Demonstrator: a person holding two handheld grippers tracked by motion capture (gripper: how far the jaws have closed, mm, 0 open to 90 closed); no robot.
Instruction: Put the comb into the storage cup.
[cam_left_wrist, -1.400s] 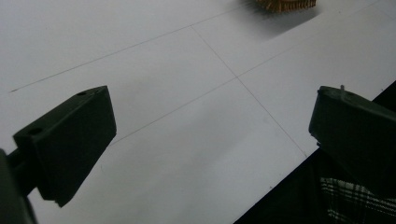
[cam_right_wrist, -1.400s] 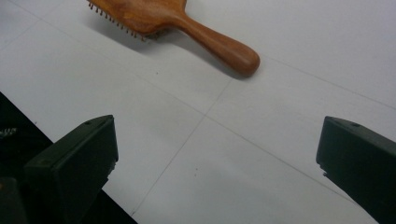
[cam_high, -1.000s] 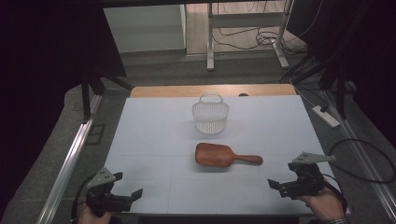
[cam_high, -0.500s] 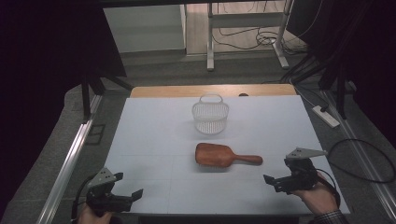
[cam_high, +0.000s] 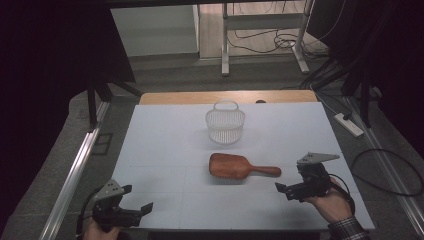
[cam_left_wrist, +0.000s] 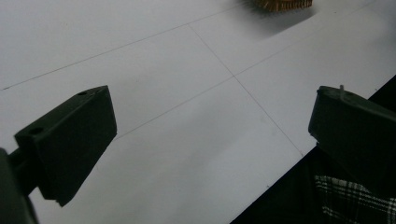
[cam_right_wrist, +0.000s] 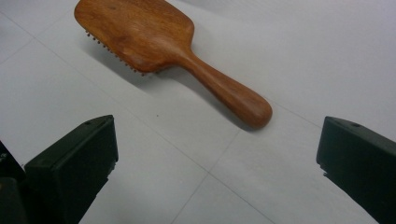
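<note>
R gripper (cam_high: 289, 191) spread wide, lower right, near hairbrush (cam_high: 242, 168) handle; L gripper (cam_high: 137, 205) spread too. Risk: round handle rolls or skids if pinched off-center.

from my feed i see a pale work table (cam_high: 160, 145) with a wooden edge strip (cam_high: 200, 97) at its far side. beyond it, grey floor (cam_high: 165, 65), white desk legs (cam_high: 225, 45) and tangled cables (cam_high: 272, 37). a power strip (cam_high: 350, 125) lies right; dark surroundings.
</note>
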